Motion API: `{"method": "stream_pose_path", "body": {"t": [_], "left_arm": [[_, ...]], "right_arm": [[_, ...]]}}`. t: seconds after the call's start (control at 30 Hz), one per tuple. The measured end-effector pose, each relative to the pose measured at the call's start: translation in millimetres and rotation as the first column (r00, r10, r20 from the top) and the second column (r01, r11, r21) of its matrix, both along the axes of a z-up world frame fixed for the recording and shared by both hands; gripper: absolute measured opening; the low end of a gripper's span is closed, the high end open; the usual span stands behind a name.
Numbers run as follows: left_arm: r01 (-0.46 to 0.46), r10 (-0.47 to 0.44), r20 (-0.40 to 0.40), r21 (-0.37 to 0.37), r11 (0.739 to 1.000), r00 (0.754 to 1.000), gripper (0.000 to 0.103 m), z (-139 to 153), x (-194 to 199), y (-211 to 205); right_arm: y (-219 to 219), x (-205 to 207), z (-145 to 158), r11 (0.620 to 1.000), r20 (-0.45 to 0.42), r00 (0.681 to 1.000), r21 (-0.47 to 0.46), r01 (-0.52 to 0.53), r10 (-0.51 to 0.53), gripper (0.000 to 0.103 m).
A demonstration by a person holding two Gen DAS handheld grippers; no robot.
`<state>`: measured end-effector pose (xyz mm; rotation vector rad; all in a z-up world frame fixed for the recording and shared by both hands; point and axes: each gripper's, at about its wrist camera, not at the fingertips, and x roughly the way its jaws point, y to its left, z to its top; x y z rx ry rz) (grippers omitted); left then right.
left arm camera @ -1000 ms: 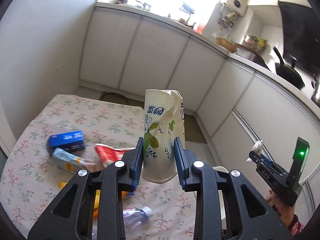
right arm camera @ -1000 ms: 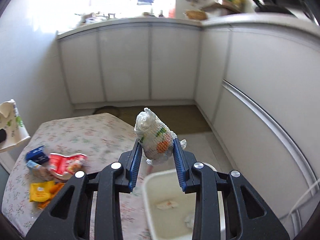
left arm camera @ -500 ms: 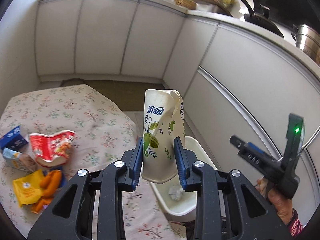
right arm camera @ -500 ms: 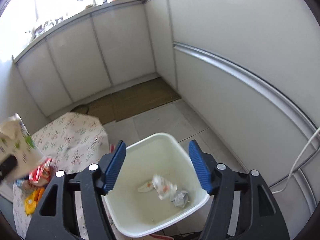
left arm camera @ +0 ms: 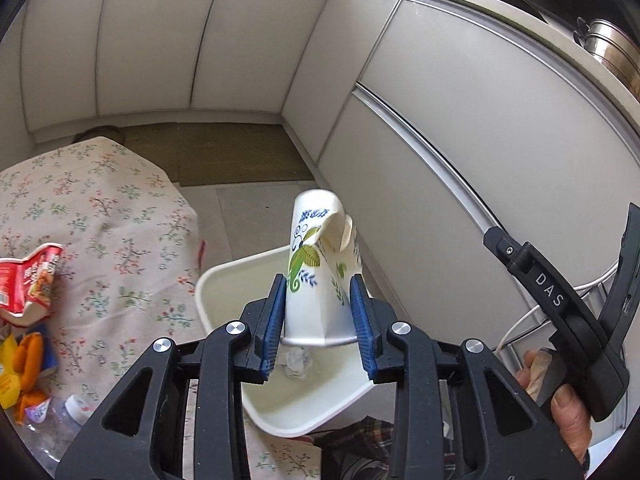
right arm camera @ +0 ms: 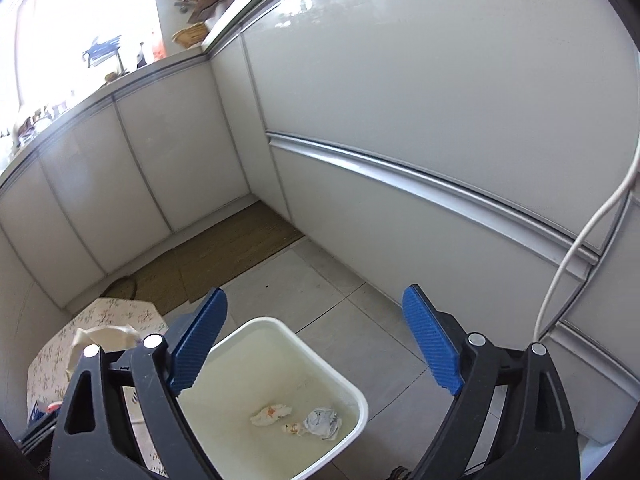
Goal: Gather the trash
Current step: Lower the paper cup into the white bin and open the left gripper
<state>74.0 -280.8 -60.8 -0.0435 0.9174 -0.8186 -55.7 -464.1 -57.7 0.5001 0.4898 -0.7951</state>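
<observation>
White cabinet fronts enclose a tiled kitchen floor, where a white bin (right arm camera: 280, 396) stands just beside a bench (left arm camera: 100, 240) covered with a floral cloth. A crumpled paper cup (left arm camera: 320, 276) is clamped upright between the blue pads of the left tool (left arm camera: 318, 320) and is held directly over the bin's mouth, evidently so that it can be dropped in. The right tool (right arm camera: 316, 344) is spread wide and empty above the same bin, in which a few crumpled scraps (right arm camera: 296, 420) lie. More trash, among it a red wrapper (left arm camera: 32, 280) and a plastic bottle (left arm camera: 52, 420), is seen on the bench, so collection appears only partly done.
</observation>
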Motion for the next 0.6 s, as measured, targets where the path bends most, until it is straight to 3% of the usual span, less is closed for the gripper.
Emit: {"method": "stream_pose_path", "body": {"t": [0.17, 0.33, 0.6], "left_arm": [[0.035, -0.035, -0.014, 0.014, 0.999, 0.999, 0.036, -3, -1, -17], [0.010, -0.010, -0.008, 0.040, 0.999, 1.000, 0.056, -7, -2, -14], [-0.128, 0.125, 0.040, 0.078, 0.989, 0.991, 0.087, -4, 7, 16]], "right_arm": [[-6, -4, -2, 1.000, -0.001, 1.000, 0.007, 0.030, -0.030, 0.089], [-3, -2, -1, 1.000, -0.004, 1.000, -0.015, 0.026, -0.026, 0.090], [12, 12, -3, 0.998, -0.035, 0.999, -0.061, -0.012, 0.010, 0.094]]}}
